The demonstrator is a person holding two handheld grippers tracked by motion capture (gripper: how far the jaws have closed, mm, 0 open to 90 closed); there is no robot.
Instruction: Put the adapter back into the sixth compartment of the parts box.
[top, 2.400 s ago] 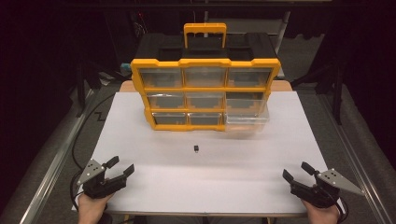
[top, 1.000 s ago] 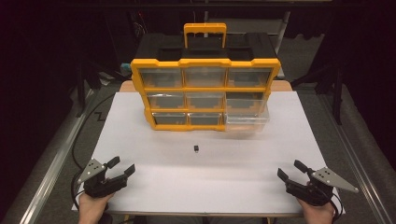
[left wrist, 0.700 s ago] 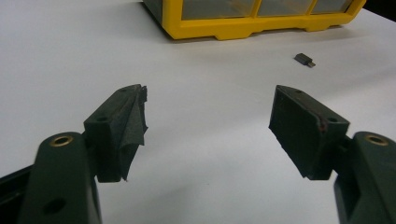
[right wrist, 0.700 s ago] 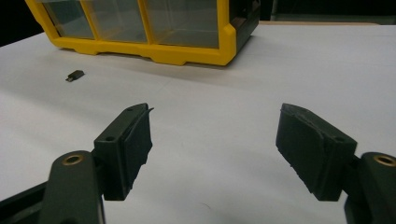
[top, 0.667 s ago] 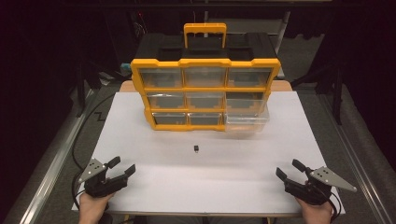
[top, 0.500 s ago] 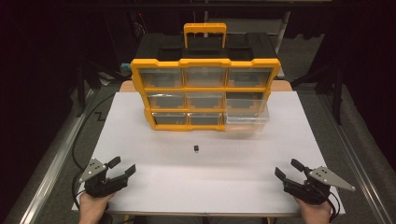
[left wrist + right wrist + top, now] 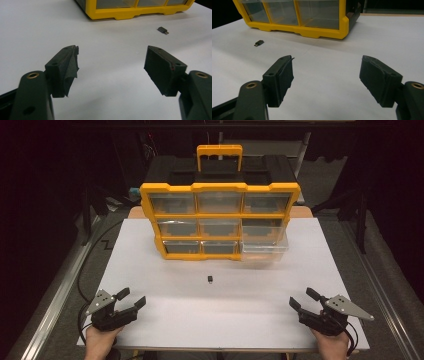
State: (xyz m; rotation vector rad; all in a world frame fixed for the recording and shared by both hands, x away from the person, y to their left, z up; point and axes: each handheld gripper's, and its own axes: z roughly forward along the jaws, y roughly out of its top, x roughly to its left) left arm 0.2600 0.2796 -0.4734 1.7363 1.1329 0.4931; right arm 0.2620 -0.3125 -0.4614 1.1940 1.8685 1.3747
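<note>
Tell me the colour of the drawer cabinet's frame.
Yellow-orange frame on the drawer cabinet, clearest in the high view.

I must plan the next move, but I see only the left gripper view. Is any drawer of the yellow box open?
Observer: Yes. In the high view the bottom right drawer of the yellow box stands pulled out toward the person; the other drawers look shut.
Operator: And where is the right tool?
Observer: The right tool is low over the front right part of the table, with its jaws open and nothing between them.
Operator: Which tool is closer to the small black part?
Observer: The small black part lies in front of the box, roughly midway between the left tool and the right one, so neither is clearly closer.
</note>
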